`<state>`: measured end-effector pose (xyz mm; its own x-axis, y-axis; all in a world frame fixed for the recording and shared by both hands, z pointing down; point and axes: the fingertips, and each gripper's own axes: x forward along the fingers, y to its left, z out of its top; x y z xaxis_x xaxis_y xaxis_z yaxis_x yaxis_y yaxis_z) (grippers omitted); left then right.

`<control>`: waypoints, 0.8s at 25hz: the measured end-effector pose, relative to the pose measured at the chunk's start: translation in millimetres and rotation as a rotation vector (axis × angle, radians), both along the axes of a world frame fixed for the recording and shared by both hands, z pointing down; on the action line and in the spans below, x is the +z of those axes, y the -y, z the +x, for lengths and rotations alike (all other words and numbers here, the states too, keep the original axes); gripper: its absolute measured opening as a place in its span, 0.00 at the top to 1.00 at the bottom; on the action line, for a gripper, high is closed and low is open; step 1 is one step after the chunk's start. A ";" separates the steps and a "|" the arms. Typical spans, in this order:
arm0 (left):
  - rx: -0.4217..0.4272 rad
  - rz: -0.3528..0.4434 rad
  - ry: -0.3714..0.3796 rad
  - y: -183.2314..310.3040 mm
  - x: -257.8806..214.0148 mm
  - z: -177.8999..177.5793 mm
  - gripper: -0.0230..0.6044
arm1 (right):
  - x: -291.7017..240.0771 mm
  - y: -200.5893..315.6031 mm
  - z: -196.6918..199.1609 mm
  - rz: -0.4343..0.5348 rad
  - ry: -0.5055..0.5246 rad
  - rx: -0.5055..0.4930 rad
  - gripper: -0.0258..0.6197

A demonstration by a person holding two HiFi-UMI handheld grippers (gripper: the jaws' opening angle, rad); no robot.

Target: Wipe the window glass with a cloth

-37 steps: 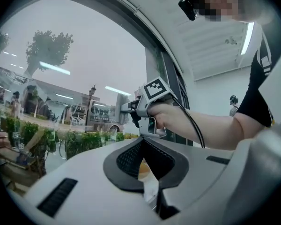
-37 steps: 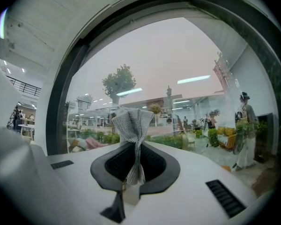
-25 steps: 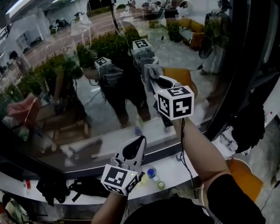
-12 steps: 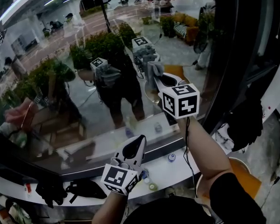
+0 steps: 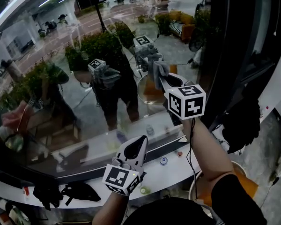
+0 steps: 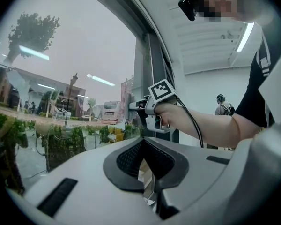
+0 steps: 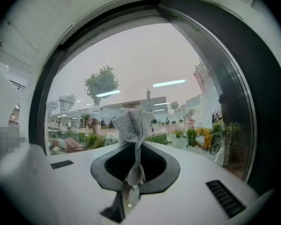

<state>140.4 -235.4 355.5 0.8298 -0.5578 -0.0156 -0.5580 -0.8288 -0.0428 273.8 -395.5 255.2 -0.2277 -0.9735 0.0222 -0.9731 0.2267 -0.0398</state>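
Observation:
The window glass (image 5: 61, 93) fills the head view and carries strong reflections of me and both grippers. My right gripper (image 5: 158, 75) is raised at the pane's right part, shut on a grey cloth (image 5: 159, 67) whose bunched end is at the glass. In the right gripper view the cloth (image 7: 133, 125) stands up from between the closed jaws, with the glass (image 7: 178, 88) just ahead. My left gripper (image 5: 139, 142) is held low near the sill, jaws together with nothing in them. The left gripper view shows the right gripper (image 6: 147, 108) and the hand that holds it.
A dark window frame (image 5: 220, 50) runs up the right side. Below the glass, a white sill (image 5: 171, 171) carries small caps (image 5: 163, 161) and black items (image 5: 79, 191). A black bag (image 5: 239, 121) hangs at the right, above an orange round thing (image 5: 247, 187).
The right gripper and the cloth have drifted slightly to the right across the glass, and my view has shifted with them. The left gripper has stayed low and shut.

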 end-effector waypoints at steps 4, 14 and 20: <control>0.014 -0.006 0.017 -0.1 8.3 63.3 0.95 | 10.7 -0.4 74.2 -0.003 0.017 0.024 0.89; 0.037 -0.008 0.035 7.8 9.7 100.4 0.95 | 17.9 1.7 145.6 -0.012 0.033 0.099 0.89; 0.052 -0.011 0.039 7.7 11.8 107.0 0.95 | 21.8 1.5 164.6 -0.016 0.042 0.132 0.89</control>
